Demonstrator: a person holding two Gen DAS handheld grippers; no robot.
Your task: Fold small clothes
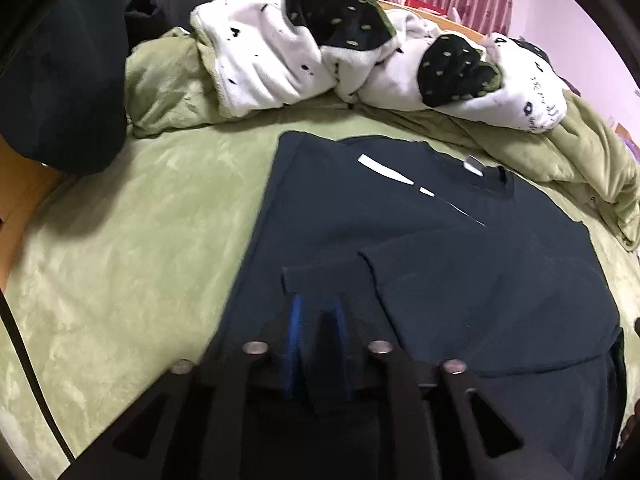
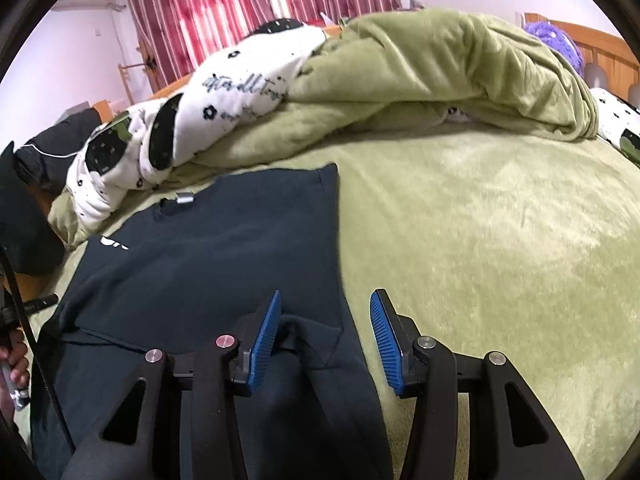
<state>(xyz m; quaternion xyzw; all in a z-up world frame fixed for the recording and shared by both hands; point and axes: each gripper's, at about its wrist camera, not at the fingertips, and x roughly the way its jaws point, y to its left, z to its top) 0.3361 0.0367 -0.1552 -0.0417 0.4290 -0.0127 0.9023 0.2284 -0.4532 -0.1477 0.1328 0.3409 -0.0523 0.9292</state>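
Observation:
A dark navy T-shirt (image 1: 400,220) (image 2: 220,248) lies flat on the green bed cover (image 1: 140,240) (image 2: 480,240), collar and grey label (image 1: 474,168) toward the far side. One sleeve is folded in over its body. My left gripper (image 1: 318,304) hovers low over the shirt's near part; the sleeve's cuff (image 1: 320,278) drapes at its tips and dark cloth sits between the blue pads, which stand slightly apart. My right gripper (image 2: 326,300) is open above the shirt's right edge, with nothing pinched between its pads.
A white blanket with black patches (image 1: 280,64) (image 2: 224,96) and a bunched green duvet (image 2: 440,64) lie beyond the shirt. A dark bag or garment (image 1: 60,80) is at the left. A person's hand (image 2: 16,360) shows at the left edge. Bare green cover stretches to the right.

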